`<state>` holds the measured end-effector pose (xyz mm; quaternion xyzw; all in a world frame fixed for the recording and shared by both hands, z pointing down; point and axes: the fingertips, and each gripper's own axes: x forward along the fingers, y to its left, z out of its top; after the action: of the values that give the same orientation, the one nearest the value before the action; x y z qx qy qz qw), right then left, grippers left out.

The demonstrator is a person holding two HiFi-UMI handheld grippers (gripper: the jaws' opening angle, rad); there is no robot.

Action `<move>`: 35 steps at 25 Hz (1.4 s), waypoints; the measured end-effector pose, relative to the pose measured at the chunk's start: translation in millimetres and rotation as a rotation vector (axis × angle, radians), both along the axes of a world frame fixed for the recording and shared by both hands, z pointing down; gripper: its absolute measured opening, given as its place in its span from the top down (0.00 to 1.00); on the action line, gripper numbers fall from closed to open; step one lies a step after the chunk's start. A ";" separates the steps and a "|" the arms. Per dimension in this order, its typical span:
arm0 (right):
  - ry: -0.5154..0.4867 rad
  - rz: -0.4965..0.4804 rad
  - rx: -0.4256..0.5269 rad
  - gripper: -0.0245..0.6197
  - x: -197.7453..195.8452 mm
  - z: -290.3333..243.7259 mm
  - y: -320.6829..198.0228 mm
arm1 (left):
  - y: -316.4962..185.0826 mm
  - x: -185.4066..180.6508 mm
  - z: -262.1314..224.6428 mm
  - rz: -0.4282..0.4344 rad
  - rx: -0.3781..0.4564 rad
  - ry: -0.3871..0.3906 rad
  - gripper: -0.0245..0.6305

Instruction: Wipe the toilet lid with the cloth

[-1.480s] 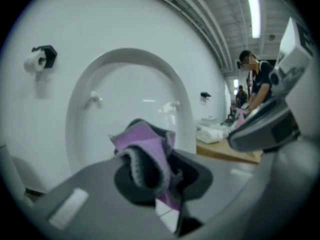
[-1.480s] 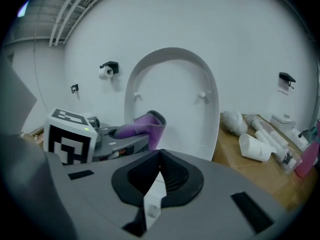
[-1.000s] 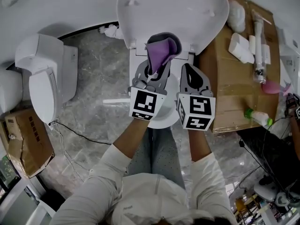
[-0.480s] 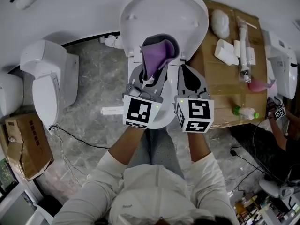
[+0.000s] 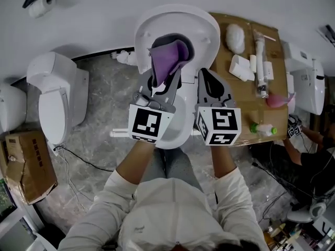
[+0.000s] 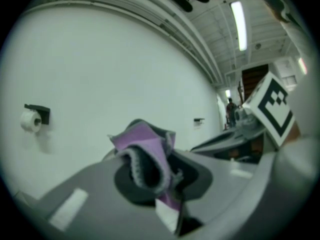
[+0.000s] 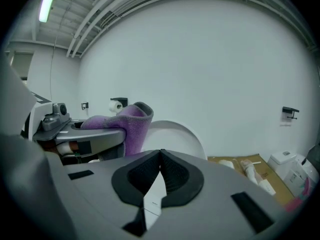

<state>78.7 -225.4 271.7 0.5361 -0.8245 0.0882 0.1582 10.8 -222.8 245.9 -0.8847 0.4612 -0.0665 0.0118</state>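
Holds the purple cloth [image 5: 168,60] bunched in the left gripper [image 5: 163,76], jaws clamped on it, in front of the raised toilet lid [image 5: 207,31]; cannot tell if touching. Seems placed high to begin on the lid's inner face. Keeps the right gripper [image 5: 206,75] before the lid too, jaws pressed together on nothing, probably spare. Leaves the cardboard [image 5: 246,99] right of the lid alone.

Second toilet [image 5: 52,103], cardboard box [image 5: 23,163] near it, wall paper roll [image 5: 41,8], bottle [image 5: 263,129] on cardboard sheet [image 5: 246,101]
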 end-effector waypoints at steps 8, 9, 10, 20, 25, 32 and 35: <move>0.086 -0.160 0.010 0.83 -12.8 -26.9 -33.3 | -25.9 -13.2 -35.2 -0.022 0.009 0.029 0.89; 0.103 -0.185 0.008 0.82 -13.9 -28.2 -37.2 | -28.4 -13.6 -36.8 -0.020 0.004 0.028 0.89; 0.119 -0.211 0.005 0.82 -14.8 -29.3 -41.2 | -30.6 -14.0 -38.2 -0.020 0.000 0.026 0.89; 0.281 -0.438 -0.049 0.78 -3.1 -37.8 -109.8 | -52.9 -18.8 -52.7 -0.040 -0.023 0.023 0.89; 0.388 -0.524 -0.088 0.75 -1.4 -28.1 -146.4 | -53.8 -15.5 -51.1 -0.048 -0.035 0.009 0.89; 0.531 -0.676 -0.173 0.70 -7.3 -7.5 -171.2 | -54.7 -21.5 -51.6 -0.073 -0.045 0.007 0.89; 0.589 -0.723 -0.198 0.69 -8.1 0.0 -179.3 | -55.8 -23.2 -51.5 -0.087 -0.048 0.005 0.89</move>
<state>70.6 -404.7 271.7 0.1996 -0.8658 -0.0501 0.4561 -12.4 -278.6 194.3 -0.8640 0.4976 -0.0758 -0.0137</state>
